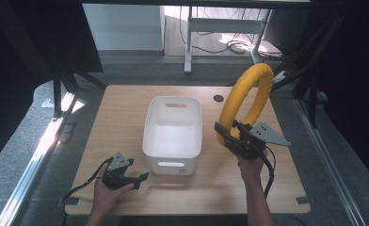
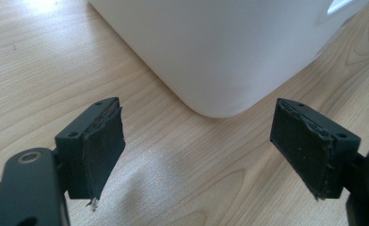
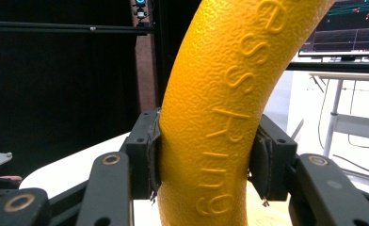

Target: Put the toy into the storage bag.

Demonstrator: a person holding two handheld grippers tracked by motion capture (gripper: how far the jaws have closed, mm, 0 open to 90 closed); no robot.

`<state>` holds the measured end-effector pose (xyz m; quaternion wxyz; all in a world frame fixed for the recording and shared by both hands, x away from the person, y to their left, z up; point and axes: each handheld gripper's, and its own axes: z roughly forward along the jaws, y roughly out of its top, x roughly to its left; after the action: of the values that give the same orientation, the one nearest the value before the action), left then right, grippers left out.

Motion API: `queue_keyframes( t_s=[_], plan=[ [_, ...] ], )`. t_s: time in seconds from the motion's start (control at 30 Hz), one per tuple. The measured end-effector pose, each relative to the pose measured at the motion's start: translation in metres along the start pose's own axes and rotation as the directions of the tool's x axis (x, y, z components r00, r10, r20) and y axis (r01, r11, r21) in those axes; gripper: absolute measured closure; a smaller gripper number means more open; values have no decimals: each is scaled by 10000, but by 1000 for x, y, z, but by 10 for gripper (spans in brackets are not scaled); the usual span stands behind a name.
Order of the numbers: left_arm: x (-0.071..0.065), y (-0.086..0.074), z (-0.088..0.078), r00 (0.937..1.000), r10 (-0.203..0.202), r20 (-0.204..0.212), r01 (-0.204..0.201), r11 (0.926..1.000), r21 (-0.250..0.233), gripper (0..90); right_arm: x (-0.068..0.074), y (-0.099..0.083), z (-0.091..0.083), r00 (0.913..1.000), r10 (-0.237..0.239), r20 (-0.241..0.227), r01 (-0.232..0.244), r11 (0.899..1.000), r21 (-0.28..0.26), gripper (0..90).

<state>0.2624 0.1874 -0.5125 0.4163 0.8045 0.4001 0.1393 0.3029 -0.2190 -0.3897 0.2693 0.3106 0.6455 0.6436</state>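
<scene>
- R gripper clamped on yellow foam ring; pads press into foam on both sides, per right gripper view. Ring held upright, off the table, just right of the white plastic bin.
- L gripper sits low at bin's near-left corner, jaws spread wide, nothing between pads; bin corner just ahead of them, not touching.
- Bin: open top, handle slots at near and far ends, inside looks empty, no contents seen.
- Step in hand (my read): carry ring over bin and set it in.
- To do well: ring looks longer than bin is wide, so prob. needs tilting and lining up with bin's long axis before lowering.
- Keep grip firm; foam is soft and could flex or slip out.
- Lower till ring rests on bin floor or rim, then release; avoid knocking the near wall, the bin is light and may slide.
- L gripper could brace bin's corner if it shifts.
</scene>
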Motion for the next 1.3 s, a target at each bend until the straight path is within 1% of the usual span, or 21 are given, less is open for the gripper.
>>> queue_keyframes(
  t_s=[0.1, 0.13, 0.33, 0.47, 0.53, 0.6, 0.63, 0.67, 0.73, 0.77, 0.8, 0.83, 0.93, 1.0, 1.1, 1.13, 1.2, 1.3],
  plan=[
    [0, 0, 0, 10000, 1, 5, -1, 10000, 1, 181, 1, 2, 0, 10000, -59, 15, 59, 10000, -23, 509],
    [0, 0, 0, 10000, 0, 5, 0, 10000, -5, 181, 3, 4, 1, 9999, -155, -8, 155, 9998, -88, 509],
    [0, 0, 0, 10000, -3, 19, 3, 10000, -2, 181, 8, 10, 2, 9997, -236, -77, 234, 9995, -215, 508],
    [0, 0, 0, 10000, 0, 18, 0, 10000, -2, 181, 14, 18, 4, 9988, -486, -40, 484, 9981, -378, 509],
    [0, 0, 0, 10000, 5, 24, -5, 10000, 3, 181, 14, 20, 5, 9985, -553, -55, 550, 9976, -413, 508],
    [0, 0, 1, 10000, 9, 29, -9, 10000, 8, 181, 18, 27, 7, 9982, -589, -120, 582, 9971, -500, 509],
    [0, 0, 1, 10000, 9, 29, -9, 10000, 8, 181, 18, 27, 7, 9982, -589, -120, 582, 9971, -500, 509],
    [0, 0, 1, 10000, 7, 38, -7, 10000, 8, 181, 21, 29, 10, 9973, -727, -132, 720, 9962, -481, 508],
    [0, 0, 1, 10000, 16, 35, -16, 10000, 12, 181, 22, 30, 10, 9971, -741, -160, 732, 9961, -486, 509],
    [0, 0, 1, 10000, 15, 29, -15, 10000, 9, 181, 25, 33, 13, 9961, -866, -188, 855, 9950, -521, 508],
    [0, 0, 0, 10000, 13, 38, -13, 10000, 3, 181, 26, 33, 14, 9961, -865, -165, 856, 9950, -513, 508],
    [0, 0, 1, 10000, 13, 35, -13, 10000, 6, 181, 27, 35, 15, 9962, -832, -253, 817, 9951, -566, 508],
    [0, 0, 1, 10000, 25, 26, -25, 10000, 21, 181, 29, 37, 17, 9955, -888, -321, 868, 9944, -610, 508],
    [0, 0, 1, 10000, 23, 34, -23, 10000, 23, 182, 32, 41, 20, 9943, -992, -395, 965, 9932, -648, 508],
    [0, 0, 1, 10000, 24, 32, -24, 10000, 22, 182, 35, 44, 21, 9940, -1046, -331, 1021, 9924, -683, 508],
    [0, 0, 1, 10000, 23, 35, -23, 10000, 20, 182, 36, 44, 22, 9939, -1025, -414, 994, 9925, -714, 508],
    [0, 0, 1, 10000, 26, 37, -26, 10000, 16, 182, 39, 48, 25, 9929, -1103, -439, 1070, 9917, -707, 508],
    [0, 0, 1, 10000, 24, 35, -24, 10000, 19, 181, 40, 49, 26, 9913, -1196, -542, 1156, 9907, -714, 507]
  ],
)
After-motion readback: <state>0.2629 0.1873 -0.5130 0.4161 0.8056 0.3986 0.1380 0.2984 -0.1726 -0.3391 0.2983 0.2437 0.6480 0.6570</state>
